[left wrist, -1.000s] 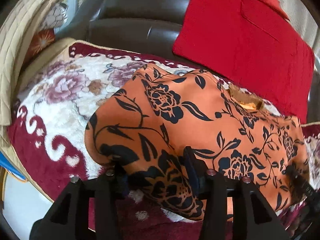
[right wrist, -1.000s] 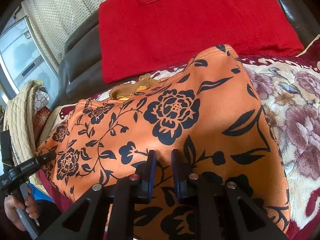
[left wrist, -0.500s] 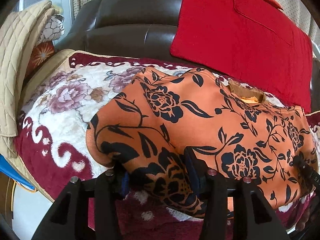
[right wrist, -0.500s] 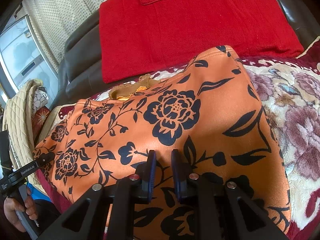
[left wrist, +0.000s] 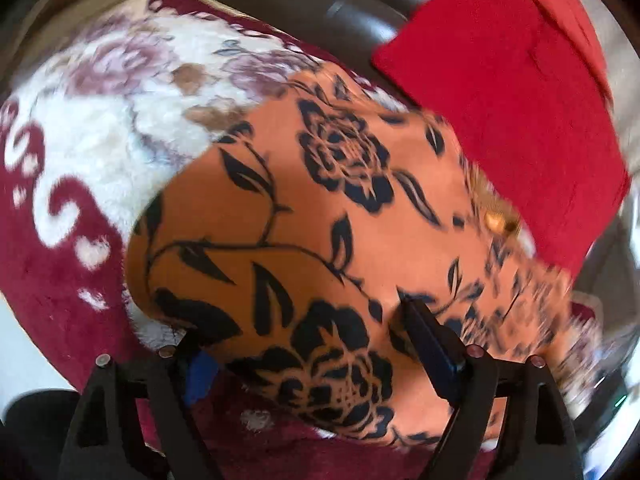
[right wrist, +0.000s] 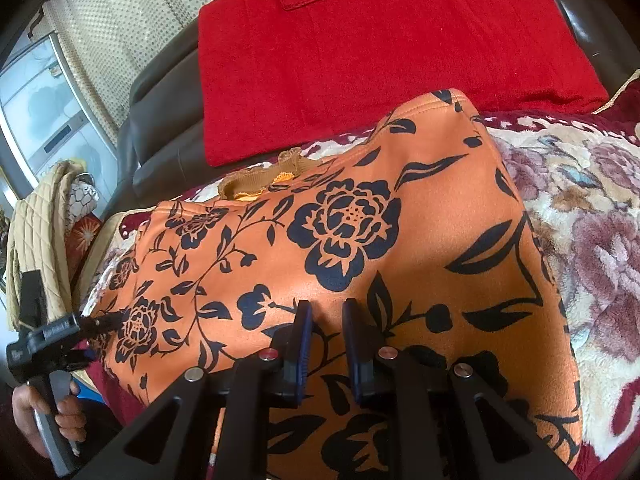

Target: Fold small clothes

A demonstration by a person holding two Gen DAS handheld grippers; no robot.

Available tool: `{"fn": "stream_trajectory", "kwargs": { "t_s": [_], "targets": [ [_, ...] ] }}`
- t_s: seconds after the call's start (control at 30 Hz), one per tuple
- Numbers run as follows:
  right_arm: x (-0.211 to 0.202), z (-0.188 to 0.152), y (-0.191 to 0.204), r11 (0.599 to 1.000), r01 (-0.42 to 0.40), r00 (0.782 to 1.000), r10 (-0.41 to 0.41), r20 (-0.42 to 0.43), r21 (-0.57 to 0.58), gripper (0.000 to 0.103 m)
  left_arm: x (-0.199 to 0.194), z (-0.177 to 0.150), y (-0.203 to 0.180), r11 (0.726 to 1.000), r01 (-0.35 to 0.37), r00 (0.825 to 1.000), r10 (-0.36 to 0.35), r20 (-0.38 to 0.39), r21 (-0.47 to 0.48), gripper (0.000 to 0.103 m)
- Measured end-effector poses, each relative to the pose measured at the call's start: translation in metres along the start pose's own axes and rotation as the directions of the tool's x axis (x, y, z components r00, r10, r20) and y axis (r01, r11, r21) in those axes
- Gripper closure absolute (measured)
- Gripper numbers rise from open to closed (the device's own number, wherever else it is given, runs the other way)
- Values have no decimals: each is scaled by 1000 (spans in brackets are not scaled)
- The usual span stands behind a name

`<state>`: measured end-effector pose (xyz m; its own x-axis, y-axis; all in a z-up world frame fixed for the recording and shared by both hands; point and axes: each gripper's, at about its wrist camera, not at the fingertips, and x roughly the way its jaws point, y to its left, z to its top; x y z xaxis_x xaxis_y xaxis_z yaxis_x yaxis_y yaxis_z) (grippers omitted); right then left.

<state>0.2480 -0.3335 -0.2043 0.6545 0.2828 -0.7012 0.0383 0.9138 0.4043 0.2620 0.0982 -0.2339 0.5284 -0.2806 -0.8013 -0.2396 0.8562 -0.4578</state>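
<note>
An orange garment with black flowers [left wrist: 320,208] lies spread on a floral plush blanket [left wrist: 100,128]. It also shows in the right wrist view [right wrist: 360,220], its ruffled collar [right wrist: 260,180] toward the sofa back. My left gripper [left wrist: 304,328] is open, its fingers either side of the garment's near left edge; the left finger is partly under cloth. It also shows in the right wrist view [right wrist: 96,328] at the garment's left edge. My right gripper [right wrist: 325,320] is nearly closed, a narrow gap between its pads, resting over the garment's near hem; whether it pinches cloth is unclear.
A red cloth [right wrist: 360,52] drapes over the dark leather sofa back [right wrist: 168,128]. A beige quilted cover [right wrist: 32,232] hangs at the left. The blanket [right wrist: 592,240] extends right of the garment. The left wrist view is motion-blurred.
The left gripper has swung and tilted, blurring its view, and the garment's left part looks closer and larger. The right gripper and its view are almost unchanged.
</note>
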Motion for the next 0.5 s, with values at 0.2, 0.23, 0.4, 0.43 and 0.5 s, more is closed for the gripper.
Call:
{"fn": "stream_trajectory", "kwargs": {
  "t_s": [0.2, 0.23, 0.4, 0.43, 0.5],
  "targets": [
    [0, -1, 0, 1000, -3, 1000, 3, -2, 7, 83, -13, 10, -9, 999, 35, 997, -38, 72, 39, 76],
    [-1, -1, 0, 1000, -5, 1000, 5, -2, 11, 83, -17, 10, -14, 997, 33, 995, -39, 91, 65, 76],
    [-17, 1, 3, 1000, -17, 998, 16, 64, 16, 84, -8, 9, -13, 997, 33, 998, -37, 57, 75, 41],
    [-24, 2, 5, 1000, -25, 995, 24, 97, 7, 84, 0, 11, -8, 998, 46, 999, -47, 7, 45, 26],
    [-35, 4, 7, 999, -32, 987, 32, 159, -3, 84, 7, 9, 2, 997, 77, 997, -77, -2, -4, 26]
  ]
}}
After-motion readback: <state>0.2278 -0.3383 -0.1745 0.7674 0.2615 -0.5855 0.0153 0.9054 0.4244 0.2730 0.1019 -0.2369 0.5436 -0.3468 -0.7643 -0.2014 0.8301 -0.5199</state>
